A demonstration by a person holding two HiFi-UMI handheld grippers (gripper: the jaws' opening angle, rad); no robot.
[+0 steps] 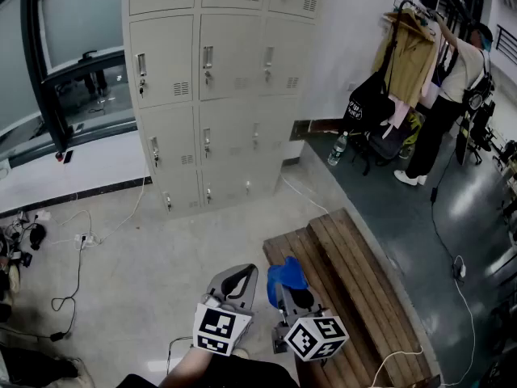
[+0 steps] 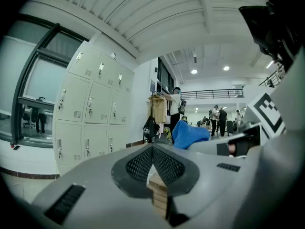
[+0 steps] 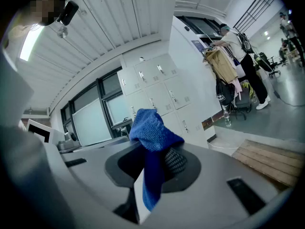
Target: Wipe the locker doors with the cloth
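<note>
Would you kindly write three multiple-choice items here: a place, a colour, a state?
1. Where is the wooden bench?
A) on the floor, apart from the lockers
B) against the locker doors
C) atop the lockers

2. What colour is the cloth?
A) red
B) blue
C) white

3. How are the right tongs?
A) open, empty
B) shut, empty
C) shut on the cloth

Answers: 1 A, bare floor lies between them in the head view; 2 B, blue in every view; 3 C, the right gripper view shows it pinched between them.
</note>
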